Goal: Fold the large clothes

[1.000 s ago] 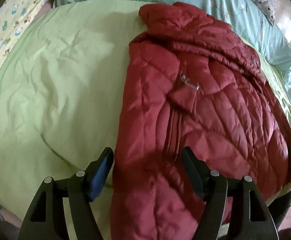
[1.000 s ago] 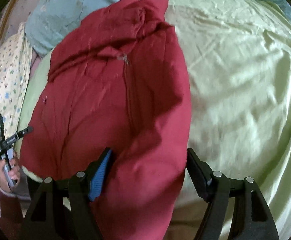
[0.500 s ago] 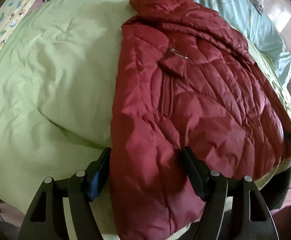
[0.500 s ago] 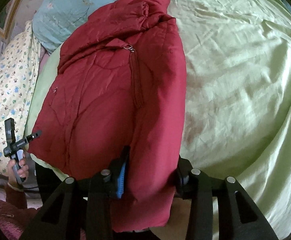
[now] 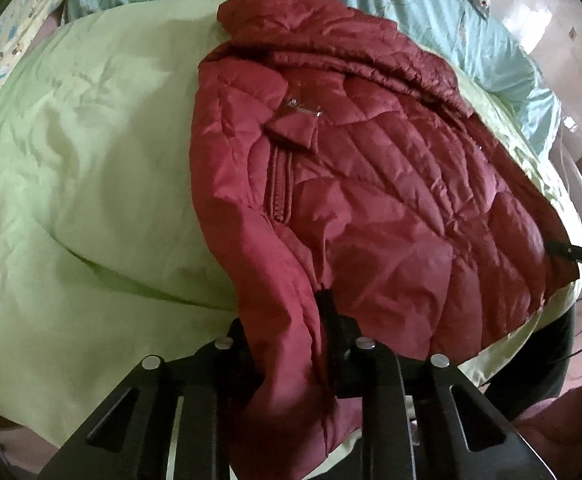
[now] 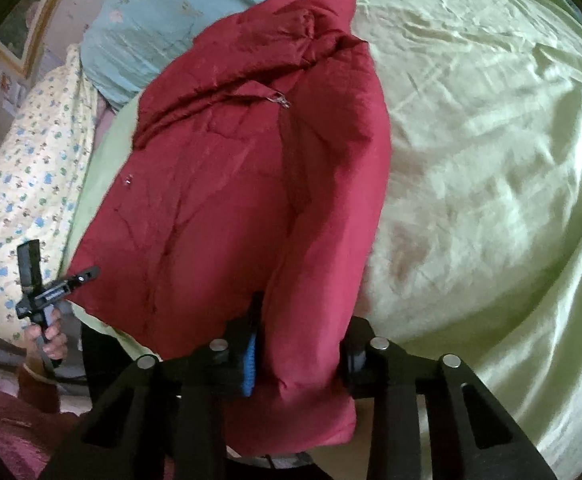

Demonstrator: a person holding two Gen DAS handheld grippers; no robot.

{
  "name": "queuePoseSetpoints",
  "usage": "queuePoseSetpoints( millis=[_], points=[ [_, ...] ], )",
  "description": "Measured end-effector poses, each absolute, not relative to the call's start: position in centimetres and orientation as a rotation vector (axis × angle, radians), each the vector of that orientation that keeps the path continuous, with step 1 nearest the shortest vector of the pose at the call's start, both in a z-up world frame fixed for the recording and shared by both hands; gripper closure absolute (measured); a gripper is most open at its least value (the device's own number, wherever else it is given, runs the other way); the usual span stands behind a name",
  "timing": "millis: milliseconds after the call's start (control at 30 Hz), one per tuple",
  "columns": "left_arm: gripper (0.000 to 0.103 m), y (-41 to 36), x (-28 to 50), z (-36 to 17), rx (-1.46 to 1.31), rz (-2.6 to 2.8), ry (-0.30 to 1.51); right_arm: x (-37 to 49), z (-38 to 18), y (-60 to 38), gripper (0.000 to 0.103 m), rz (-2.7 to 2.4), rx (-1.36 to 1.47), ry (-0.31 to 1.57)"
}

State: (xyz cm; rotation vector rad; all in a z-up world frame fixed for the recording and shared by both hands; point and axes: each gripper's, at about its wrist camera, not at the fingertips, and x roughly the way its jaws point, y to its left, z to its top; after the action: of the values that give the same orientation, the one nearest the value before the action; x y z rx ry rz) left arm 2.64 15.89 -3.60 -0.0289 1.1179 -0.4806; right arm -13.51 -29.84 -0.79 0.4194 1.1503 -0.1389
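A dark red quilted jacket (image 5: 391, 208) lies zipped, collar away from me, on a light green bedsheet (image 5: 91, 160). My left gripper (image 5: 285, 312) is closing, and its pads press on the hem at the jacket's left edge. In the right wrist view the same jacket (image 6: 231, 200) fills the middle, and my right gripper (image 6: 301, 334) is closing on a thick fold of the hem at its right side. The blue pad (image 6: 250, 360) shows against the fabric. Each gripper appears small at the edge of the other's view, held by a hand (image 6: 47, 336).
A pale blue floral quilt (image 5: 431, 0) lies bunched beyond the collar. A yellow patterned pillow (image 6: 23, 184) sits at the far left of the bed. Wide green sheet (image 6: 491, 160) stretches to the right of the jacket. The bed's near edge runs just under the hem.
Both grippers went from wide open around the hem to pinching it. The right one narrowed first, the left one only in the last half second. The hem bunched up between the fingers.
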Motion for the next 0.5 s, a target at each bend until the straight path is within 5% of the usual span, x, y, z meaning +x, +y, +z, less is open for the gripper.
queuePoseSetpoints(
  millis=[500],
  points=[
    [0.086,16.2,1.7,2.5,-0.091,-0.515,0.896,-11.2,5.1,-29.0,0.078,-0.061,0.397,0.914]
  ],
)
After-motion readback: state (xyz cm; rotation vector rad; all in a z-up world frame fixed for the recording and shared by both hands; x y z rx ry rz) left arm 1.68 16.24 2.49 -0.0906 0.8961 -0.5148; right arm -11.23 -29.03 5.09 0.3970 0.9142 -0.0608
